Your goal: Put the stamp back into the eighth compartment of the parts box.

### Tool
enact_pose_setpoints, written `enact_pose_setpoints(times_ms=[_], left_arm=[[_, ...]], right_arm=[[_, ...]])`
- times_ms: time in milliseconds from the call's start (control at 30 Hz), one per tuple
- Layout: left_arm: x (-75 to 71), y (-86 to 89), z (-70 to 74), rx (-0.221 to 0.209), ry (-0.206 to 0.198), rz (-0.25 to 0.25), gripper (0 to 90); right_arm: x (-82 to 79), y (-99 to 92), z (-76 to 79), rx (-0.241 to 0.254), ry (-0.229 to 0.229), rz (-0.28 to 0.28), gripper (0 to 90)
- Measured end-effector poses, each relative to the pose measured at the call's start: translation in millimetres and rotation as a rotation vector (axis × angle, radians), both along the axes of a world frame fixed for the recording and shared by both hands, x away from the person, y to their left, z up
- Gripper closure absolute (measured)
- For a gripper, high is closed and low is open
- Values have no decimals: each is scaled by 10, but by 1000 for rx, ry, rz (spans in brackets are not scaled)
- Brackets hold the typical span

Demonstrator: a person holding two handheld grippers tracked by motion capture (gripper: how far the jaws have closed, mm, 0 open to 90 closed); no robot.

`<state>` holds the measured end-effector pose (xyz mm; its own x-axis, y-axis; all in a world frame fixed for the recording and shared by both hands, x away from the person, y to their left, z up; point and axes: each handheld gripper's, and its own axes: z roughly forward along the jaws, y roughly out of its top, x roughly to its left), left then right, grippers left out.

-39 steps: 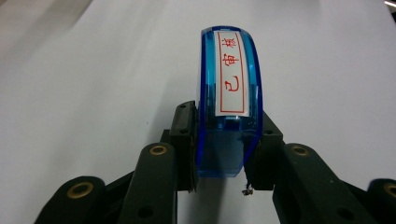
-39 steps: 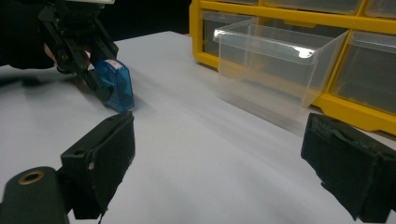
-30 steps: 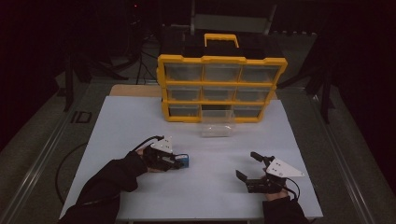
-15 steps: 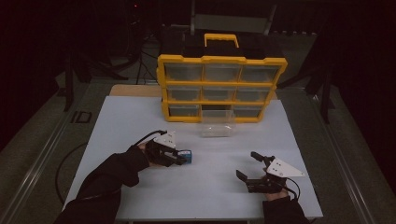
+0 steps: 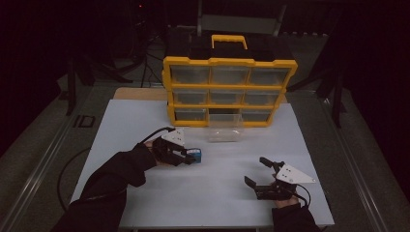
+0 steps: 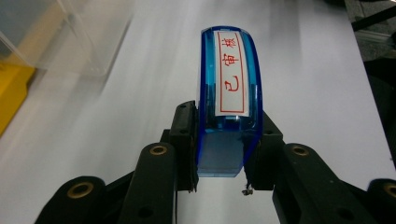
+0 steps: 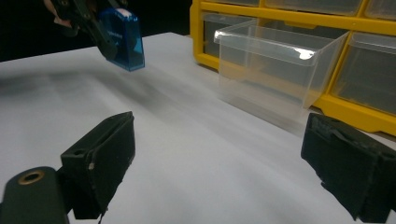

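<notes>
A small blue translucent stamp [image 6: 229, 102] with a white label in red characters is clamped between the jaws of my left gripper [image 5: 186, 157]. It hangs a little above the white table top, left of centre; the stamp [image 5: 195, 155] also appears in the right gripper view [image 7: 122, 39], held aloft. My right gripper [image 5: 256, 171] rests near the table's front right, jaws spread wide with nothing between them. A clear plastic drawer [image 5: 225, 131] stands pulled out on the table in front of the yellow cabinet [image 5: 229, 90].
The yellow drawer cabinet with clear drawers and a black top handle stands at the back centre. Its bottom middle slot [image 5: 225, 116] is vacant. The white table surface [image 5: 212, 193] ends in a front edge close to my right gripper. Dark floor surrounds the table.
My left gripper has carried the blue stamp slightly forward and to the right. The right gripper has stayed in place, open.
</notes>
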<state>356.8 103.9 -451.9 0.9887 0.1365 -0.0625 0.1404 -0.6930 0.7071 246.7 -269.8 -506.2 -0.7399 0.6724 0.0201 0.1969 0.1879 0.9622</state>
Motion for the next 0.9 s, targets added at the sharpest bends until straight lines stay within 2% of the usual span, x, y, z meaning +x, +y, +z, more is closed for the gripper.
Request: enact_pose_setpoints(times_ms=[100,900], left_arm=[[28,-27,68,6,-8,-7,698],[206,-149,398,-34,-15,-4,699]], right_arm=[[-1,6,-1,1,3,1,100],[-2,7,0,-1,1,-1,100]])
